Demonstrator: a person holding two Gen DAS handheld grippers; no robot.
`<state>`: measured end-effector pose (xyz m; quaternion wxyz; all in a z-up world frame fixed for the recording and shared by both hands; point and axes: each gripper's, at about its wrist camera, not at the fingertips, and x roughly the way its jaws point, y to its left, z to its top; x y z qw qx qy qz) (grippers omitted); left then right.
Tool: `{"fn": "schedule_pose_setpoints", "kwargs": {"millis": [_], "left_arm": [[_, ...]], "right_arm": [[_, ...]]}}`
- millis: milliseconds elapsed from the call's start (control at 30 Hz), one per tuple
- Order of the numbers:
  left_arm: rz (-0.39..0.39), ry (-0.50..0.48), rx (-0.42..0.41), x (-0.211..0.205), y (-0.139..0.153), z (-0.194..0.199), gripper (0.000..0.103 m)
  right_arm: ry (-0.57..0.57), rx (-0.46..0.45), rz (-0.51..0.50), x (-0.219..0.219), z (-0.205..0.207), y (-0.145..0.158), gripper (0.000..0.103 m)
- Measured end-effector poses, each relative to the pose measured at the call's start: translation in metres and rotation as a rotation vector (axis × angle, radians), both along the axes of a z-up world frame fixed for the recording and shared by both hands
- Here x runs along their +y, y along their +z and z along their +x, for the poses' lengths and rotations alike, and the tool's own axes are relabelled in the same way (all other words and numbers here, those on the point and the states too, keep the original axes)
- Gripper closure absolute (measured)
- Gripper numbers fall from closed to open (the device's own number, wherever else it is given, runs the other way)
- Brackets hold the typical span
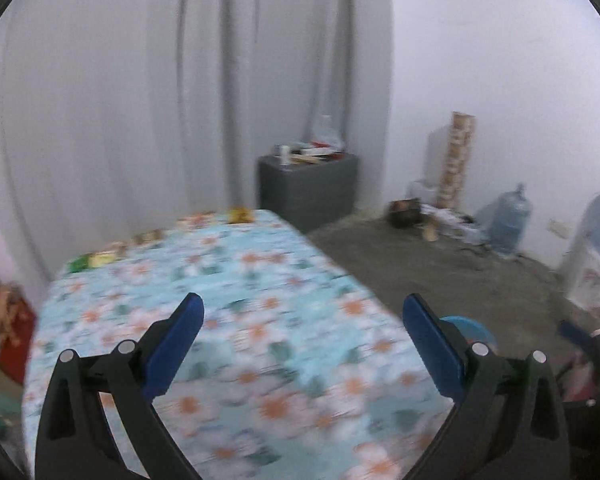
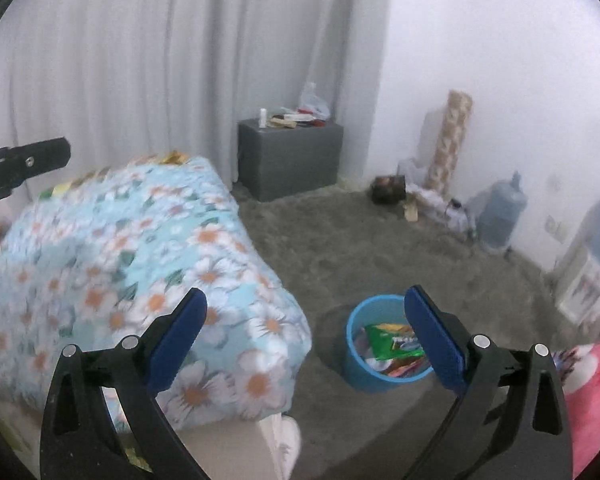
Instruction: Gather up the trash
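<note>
1. My left gripper (image 1: 303, 312) has its jaws wide apart, and nothing is between the 2 blue pads (image 1: 176, 346). It points over the table with the flowered cloth (image 1: 228, 320).
2. My right gripper (image 2: 306, 308) is also spread wide, with nothing between its blue fingers (image 2: 434, 340). It points at the corner of the same table (image 2: 112, 264) and at the floor beside it.
3. The trash I see in 2 places. A row of small wrappers (image 1: 100, 258) lies along the far edge of the table, near the curtain; a yellow one (image 1: 241, 215) is at the far corner. They are blurred, so I cannot tell what they are.
4. The other trash is in the blue bin (image 2: 370, 376), which stands on the grey carpet (image 2: 360, 240) just beside the table corner. A green packet (image 2: 392, 342) lies on top of other wrappers inside it.
5. In the left wrist view only the rim of this bin (image 1: 470, 326) shows, behind my right-side finger.
6. At the left edge of the right wrist view a black part of my other gripper (image 2: 24, 164) is seen above the table.
7. Behind the table is a white curtain (image 2: 160, 60) and a grey box (image 2: 290, 164) with small things on top.
8. Near the wall stand a patterned roll (image 2: 450, 140) and a big water bottle (image 2: 500, 216).
</note>
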<state>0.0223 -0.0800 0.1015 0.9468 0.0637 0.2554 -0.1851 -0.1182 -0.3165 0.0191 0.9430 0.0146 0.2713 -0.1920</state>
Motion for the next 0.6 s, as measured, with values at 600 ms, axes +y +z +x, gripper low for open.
{"fn": "schedule_pose_setpoints", "kwargs": {"millis": [600], "left_arm": [[-0.006,0.173,0.250,0.061,-0.064,-0.021,0.006]], "right_arm": [[0.120,0.049,-0.073,0.074,0.001,-0.003,0.008]]}}
